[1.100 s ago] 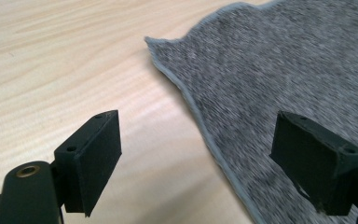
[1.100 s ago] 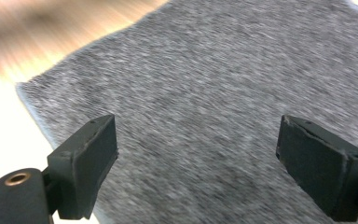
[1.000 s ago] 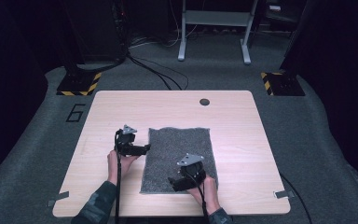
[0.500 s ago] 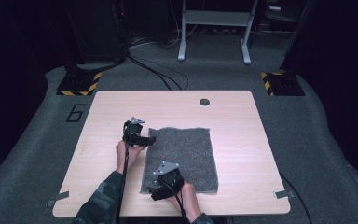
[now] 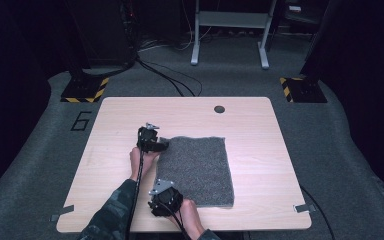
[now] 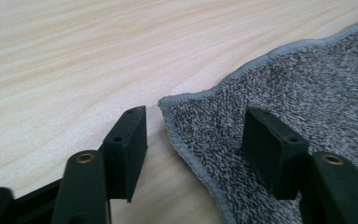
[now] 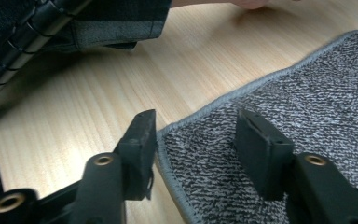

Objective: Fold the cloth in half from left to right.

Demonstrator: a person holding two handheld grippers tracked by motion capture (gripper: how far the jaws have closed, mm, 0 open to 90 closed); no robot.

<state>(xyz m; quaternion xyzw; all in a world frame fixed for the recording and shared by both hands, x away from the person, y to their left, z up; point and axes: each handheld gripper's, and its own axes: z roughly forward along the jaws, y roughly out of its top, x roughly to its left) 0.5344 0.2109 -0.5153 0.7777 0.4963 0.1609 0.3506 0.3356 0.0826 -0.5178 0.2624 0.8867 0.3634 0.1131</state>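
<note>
Two grippers are down at the grey towel (image 5: 195, 170), which lies flat on the wooden table (image 5: 260, 125), and both have just been closing. Nearest, the right gripper (image 7: 196, 140) straddles the towel's near left corner: one jaw on the bare wood, the other on the cloth, a gap between them, nothing pinched yet. Farther up, the left gripper (image 6: 193, 135) brackets the far left corner the same way, with its jaws apart. Beyond, a dark hole (image 5: 219, 109) marks the tabletop.

A towel (image 5: 196, 169) lies flat on the table (image 5: 260, 150), right of centre, a hand-held gripper at each left corner.
</note>
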